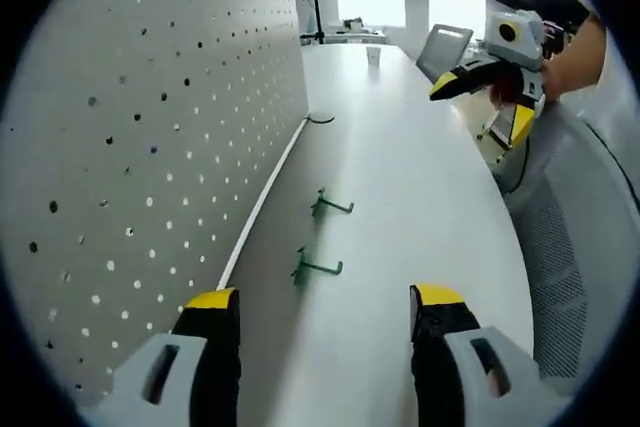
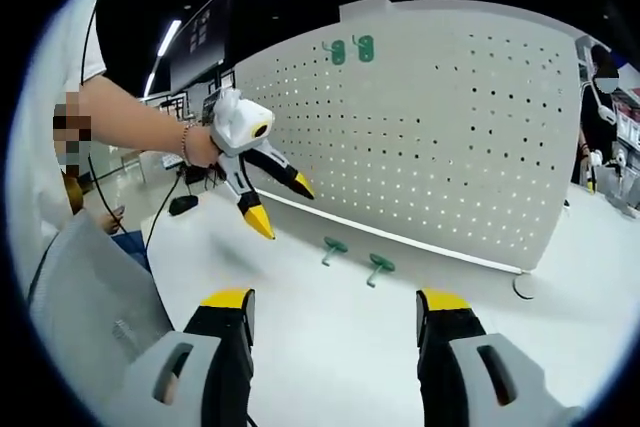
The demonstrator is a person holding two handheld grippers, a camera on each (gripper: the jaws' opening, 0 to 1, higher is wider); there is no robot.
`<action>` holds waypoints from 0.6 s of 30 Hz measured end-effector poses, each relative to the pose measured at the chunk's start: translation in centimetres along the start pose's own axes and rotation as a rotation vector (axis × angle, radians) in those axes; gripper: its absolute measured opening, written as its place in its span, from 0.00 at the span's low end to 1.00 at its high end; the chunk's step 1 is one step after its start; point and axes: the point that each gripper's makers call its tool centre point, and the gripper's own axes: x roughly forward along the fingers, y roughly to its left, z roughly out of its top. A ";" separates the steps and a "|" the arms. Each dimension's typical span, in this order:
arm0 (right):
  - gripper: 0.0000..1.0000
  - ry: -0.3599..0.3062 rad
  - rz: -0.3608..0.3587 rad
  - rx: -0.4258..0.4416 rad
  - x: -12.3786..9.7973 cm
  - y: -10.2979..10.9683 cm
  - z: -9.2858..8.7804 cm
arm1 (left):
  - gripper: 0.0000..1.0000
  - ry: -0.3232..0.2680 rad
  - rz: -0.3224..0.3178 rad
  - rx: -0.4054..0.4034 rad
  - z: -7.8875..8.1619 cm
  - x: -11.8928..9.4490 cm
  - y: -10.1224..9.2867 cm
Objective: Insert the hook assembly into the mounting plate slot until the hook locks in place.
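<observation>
Standing along the desk's (image 1: 400, 177) left edge, the pegboard (image 1: 150, 127) rises upright; two green hooks (image 1: 318, 269) (image 1: 330, 207) lie loose on the desk just beside its base. The left tool (image 1: 325, 312) is spread, holding nothing. The right tool (image 1: 480, 97), likewise spread and unladen, hangs above the desk's right edge.

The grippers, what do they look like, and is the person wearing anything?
Each gripper has two black jaws with yellow tips on pale grey bodies: the left gripper and the right gripper. The person's wrist carries a beaded bracelet.
</observation>
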 end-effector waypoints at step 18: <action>0.63 0.008 -0.022 0.018 -0.2 -0.6 -0.4 | 0.70 0.055 -0.044 0.040 -0.9 2.2 0.7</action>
